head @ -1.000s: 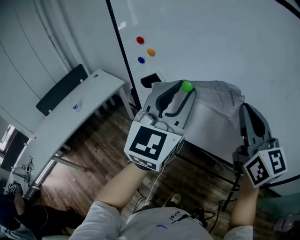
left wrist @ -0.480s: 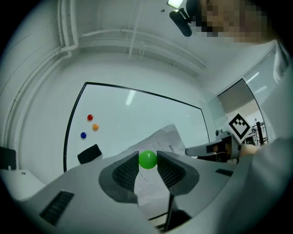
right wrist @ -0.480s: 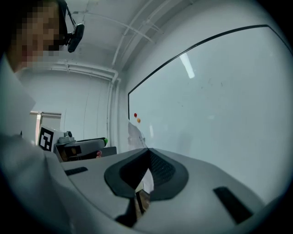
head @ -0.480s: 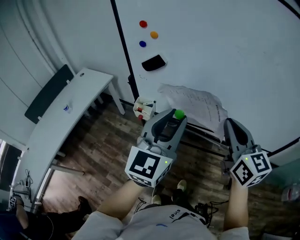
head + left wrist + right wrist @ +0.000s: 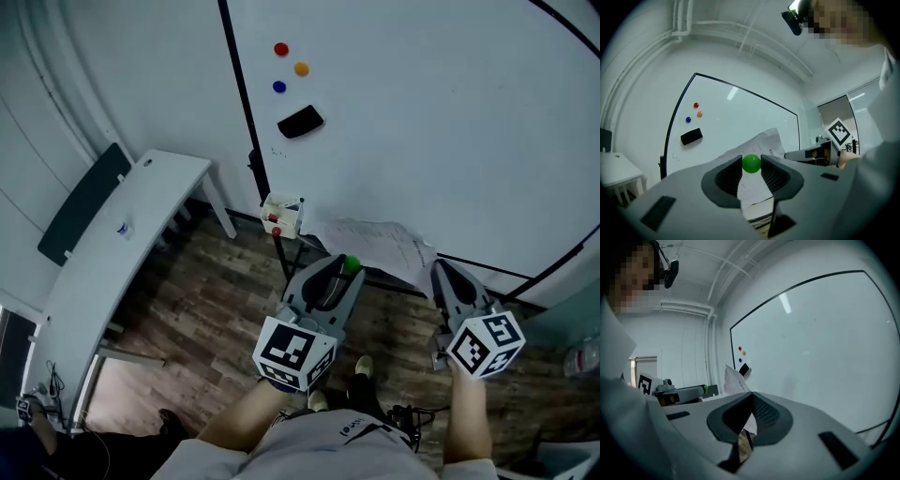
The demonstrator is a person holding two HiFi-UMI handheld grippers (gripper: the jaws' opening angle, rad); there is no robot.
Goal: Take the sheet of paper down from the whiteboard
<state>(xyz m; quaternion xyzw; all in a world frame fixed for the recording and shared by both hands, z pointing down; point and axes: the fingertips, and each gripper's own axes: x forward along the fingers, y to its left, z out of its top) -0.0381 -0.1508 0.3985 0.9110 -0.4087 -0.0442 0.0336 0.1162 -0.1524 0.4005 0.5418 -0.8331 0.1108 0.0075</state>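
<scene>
Pinching sheet [image 5: 370, 244], right claw [image 5: 752, 394] shut; left claw [image 5: 751, 158] grips green ball [image 5: 751, 164].

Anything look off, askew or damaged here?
The sheet of paper is rumpled and bowed, off the whiteboard, pinched at one edge by the shut right gripper. The left gripper holds a green ball, not the sheet. Nothing spilled or broken that I can see.

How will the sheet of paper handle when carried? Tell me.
Likely floppy: the sheet of paper, pinched at one edge by the right gripper, looks crumpled and bowed. Probably light, so one pinch should hold it.
</scene>
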